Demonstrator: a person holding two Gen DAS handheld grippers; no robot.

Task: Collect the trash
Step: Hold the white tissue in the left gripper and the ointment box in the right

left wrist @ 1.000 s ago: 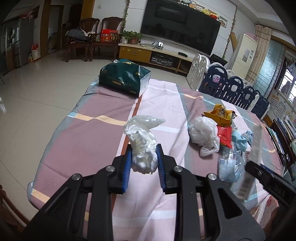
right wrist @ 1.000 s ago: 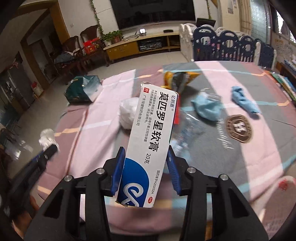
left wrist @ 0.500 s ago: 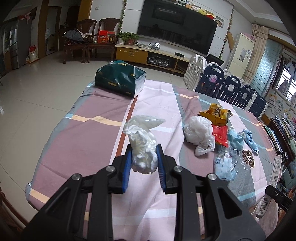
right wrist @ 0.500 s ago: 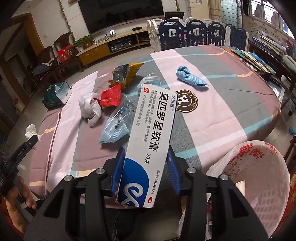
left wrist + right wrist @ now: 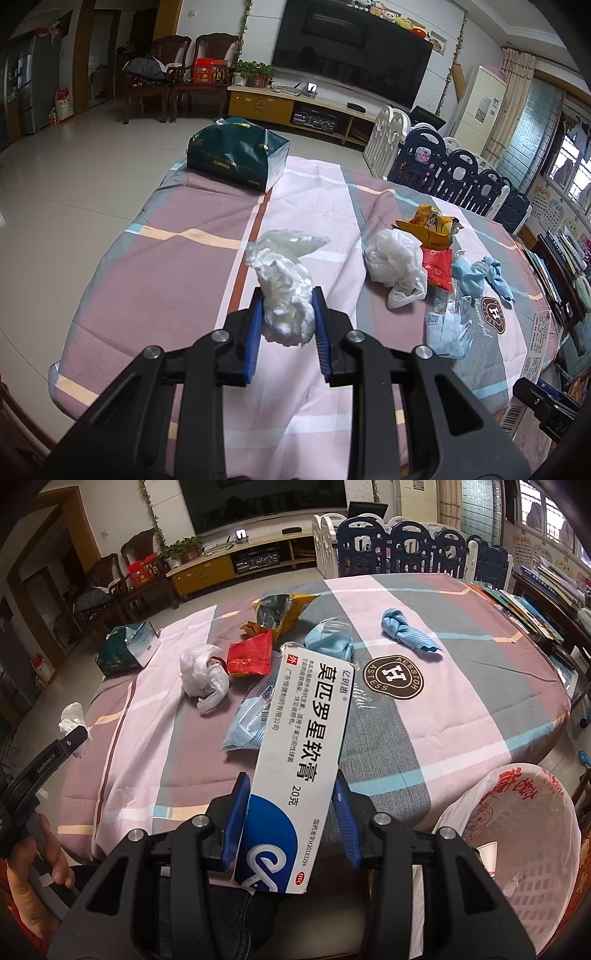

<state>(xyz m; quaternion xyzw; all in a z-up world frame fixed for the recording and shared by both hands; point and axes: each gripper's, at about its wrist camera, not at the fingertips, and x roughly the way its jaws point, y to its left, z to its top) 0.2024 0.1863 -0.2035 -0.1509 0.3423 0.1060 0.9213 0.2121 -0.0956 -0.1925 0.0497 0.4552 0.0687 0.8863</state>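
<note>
The bin [image 5: 524, 842] stands off the table's near edge, at four o'clock from your right gripper [image 5: 290, 812]; your right hand is the nearer one. That gripper clamps the ointment box [image 5: 295, 760], long axis running twelve to six. Your left gripper [image 5: 288, 325], at nine o'clock, grips the crumpled tissue [image 5: 286, 291].

Left half of left-wrist frame: bare striped pink-and-grey tablecloth [image 5: 155, 266], open passage up to the dark green gift bag [image 5: 236, 157] at upper centre. Right of centre is blocked by clutter: crumpled white plastic bag [image 5: 395, 264], yellow snack packet [image 5: 430, 227], red wrapper [image 5: 437, 269], light-blue packets [image 5: 448, 325]. Lower right of right-wrist frame: white perforated plastic basket [image 5: 532, 834] just beside table edge, mouth unobstructed.
</note>
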